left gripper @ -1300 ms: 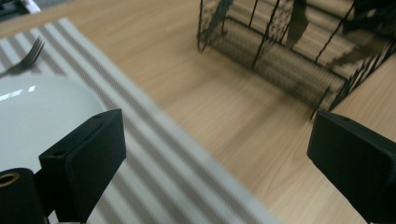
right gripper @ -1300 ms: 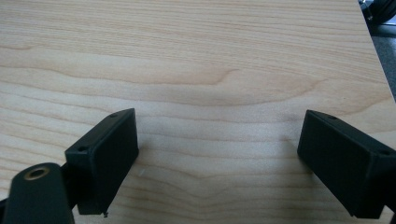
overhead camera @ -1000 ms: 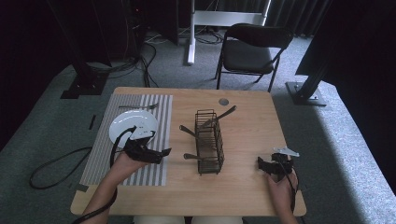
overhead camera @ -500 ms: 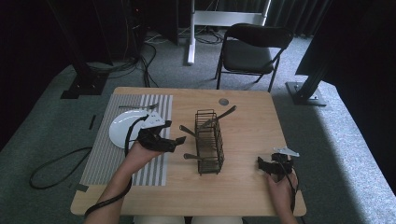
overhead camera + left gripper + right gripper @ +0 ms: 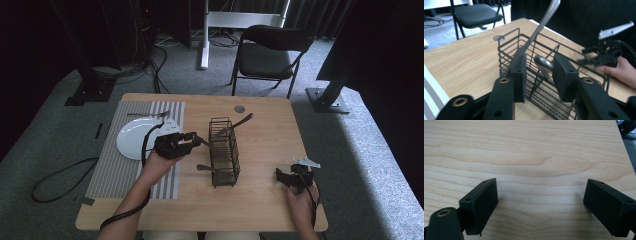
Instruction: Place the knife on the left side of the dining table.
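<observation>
A black wire basket stands in the middle of the wooden table. A long metal utensil leans out of its far end. Another handle pokes out of its left side. My left gripper is at the basket's left side, and its jaws have just been closing. A rounded metal utensil end lies in the gap between them, with no clear press from both pads. My right gripper stands open over bare wood near the table's right front.
A white plate sits on a striped placemat at the left, with a piece of cutlery beyond it. A round metal cap is set in the tabletop. A black chair stands behind the table.
My left gripper has moved right from the placemat to the basket's side, and its jaws have narrowed. The right gripper has stayed where it was.
</observation>
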### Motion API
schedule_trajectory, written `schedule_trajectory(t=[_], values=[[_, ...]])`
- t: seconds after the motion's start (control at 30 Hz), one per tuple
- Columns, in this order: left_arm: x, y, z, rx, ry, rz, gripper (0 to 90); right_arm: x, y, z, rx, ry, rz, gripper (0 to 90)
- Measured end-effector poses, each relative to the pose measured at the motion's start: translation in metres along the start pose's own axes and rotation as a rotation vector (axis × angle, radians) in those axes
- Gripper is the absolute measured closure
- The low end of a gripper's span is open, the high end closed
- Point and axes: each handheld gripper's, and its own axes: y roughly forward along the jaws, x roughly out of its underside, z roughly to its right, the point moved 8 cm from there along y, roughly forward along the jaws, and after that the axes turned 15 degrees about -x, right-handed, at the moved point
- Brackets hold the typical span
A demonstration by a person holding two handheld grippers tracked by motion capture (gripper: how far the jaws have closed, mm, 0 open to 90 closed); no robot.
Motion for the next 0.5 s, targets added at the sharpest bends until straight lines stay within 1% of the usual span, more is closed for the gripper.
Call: schedule_trajectory(t=[0.03,0.07,0.1,0.17,0.2,0.23,0.3,0.33,0.37,0.43,0.47,0.5], values=[[0.000,0.001,0.001,0.005,-0.004,0.001,69.0,0.000,0.000,0.000,0.000,0.000,0.000,11.5],[0.000,0.001,0.002,-0.008,0.004,0.002,69.0,0.000,0.000,0.000,0.000,0.000,0.000,11.5],[0.000,0.002,0.003,-0.016,0.004,-0.002,72.5,0.000,0.000,0.000,0.000,0.000,0.000,11.5],[-0.002,0.002,0.006,-0.005,0.006,0.000,76.0,0.000,0.000,0.000,0.000,0.001,0.000,11.5],[-0.003,0.002,0.007,-0.014,0.006,-0.005,76.3,0.000,0.000,0.000,0.000,0.001,0.000,11.5],[-0.005,0.003,0.008,-0.007,0.004,-0.010,76.5,0.000,0.000,0.000,0.000,0.000,0.000,11.5],[-0.009,0.003,0.012,-0.003,0.020,0.002,77.3,0.000,0.000,0.000,0.000,0.000,0.000,11.5],[-0.011,0.004,0.015,0.006,0.018,0.005,77.9,0.000,0.000,0.000,0.000,0.000,0.000,11.6],[-0.015,0.005,0.019,0.019,0.019,0.018,79.2,0.000,0.000,0.000,0.000,0.000,0.001,11.5],[-0.021,0.008,0.024,0.026,0.023,0.029,80.3,0.000,0.000,0.000,0.001,0.001,0.001,11.6],[-0.024,0.010,0.027,0.030,0.027,0.043,80.9,0.000,0.000,0.000,0.000,0.003,0.000,11.5],[-0.027,0.012,0.030,0.041,0.021,0.054,81.9,0.000,0.000,0.000,0.000,0.003,0.000,11.6]])
